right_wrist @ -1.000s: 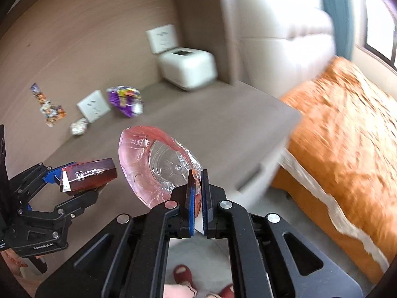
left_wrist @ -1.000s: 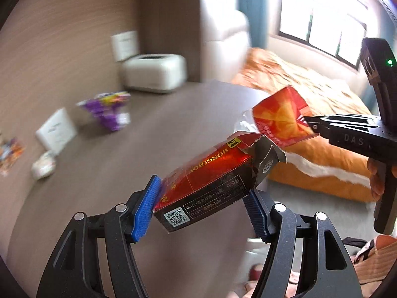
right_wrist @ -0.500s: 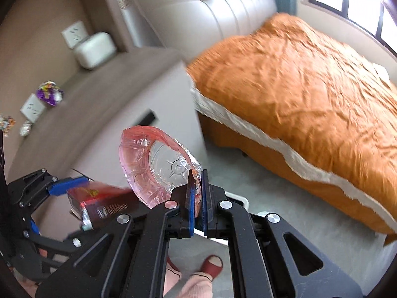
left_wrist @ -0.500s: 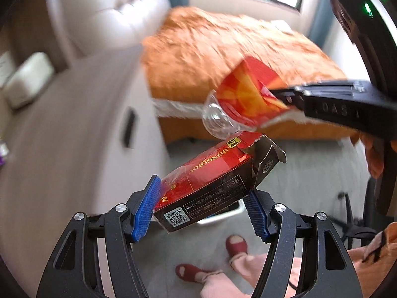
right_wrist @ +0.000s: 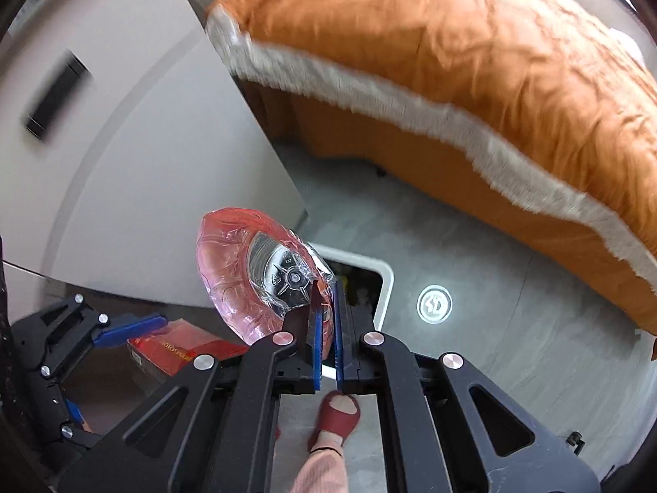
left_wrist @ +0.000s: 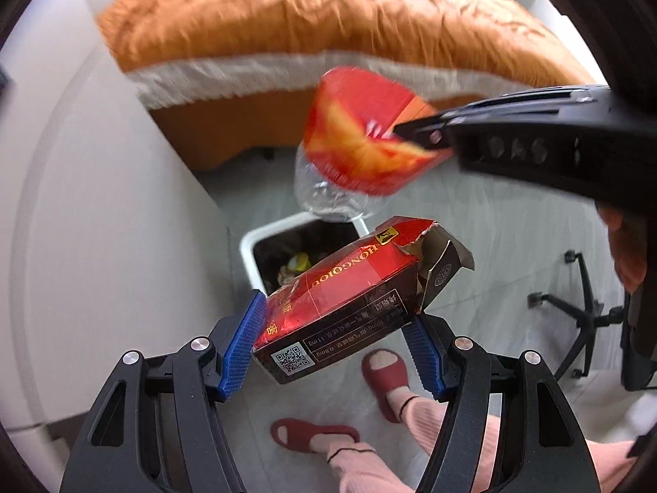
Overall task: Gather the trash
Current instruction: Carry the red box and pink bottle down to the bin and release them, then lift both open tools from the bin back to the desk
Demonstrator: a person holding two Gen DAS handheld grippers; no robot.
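My left gripper (left_wrist: 334,335) is shut on a torn red cigarette box (left_wrist: 349,300) and holds it in the air above a white trash bin (left_wrist: 248,252) on the floor. My right gripper (right_wrist: 326,316) is shut on the red label of a crushed clear plastic bottle (right_wrist: 263,275), held above the same bin (right_wrist: 384,287). In the left wrist view the bottle (left_wrist: 361,152) hangs just beyond the box, pinched by the right gripper (left_wrist: 404,129). The left gripper and the box (right_wrist: 172,349) also show at lower left in the right wrist view.
The bin holds some trash (left_wrist: 297,265). A pale cabinet side (left_wrist: 102,205) stands left of the bin. A bed with an orange cover (right_wrist: 472,61) is behind it. My feet in red slippers (left_wrist: 386,374) and a chair base (left_wrist: 583,316) are on the grey floor.
Both grippers have swung away from the table top and tilted down over the floor. The trash bin has come into view below the box and the bottle. Both grips are unchanged.
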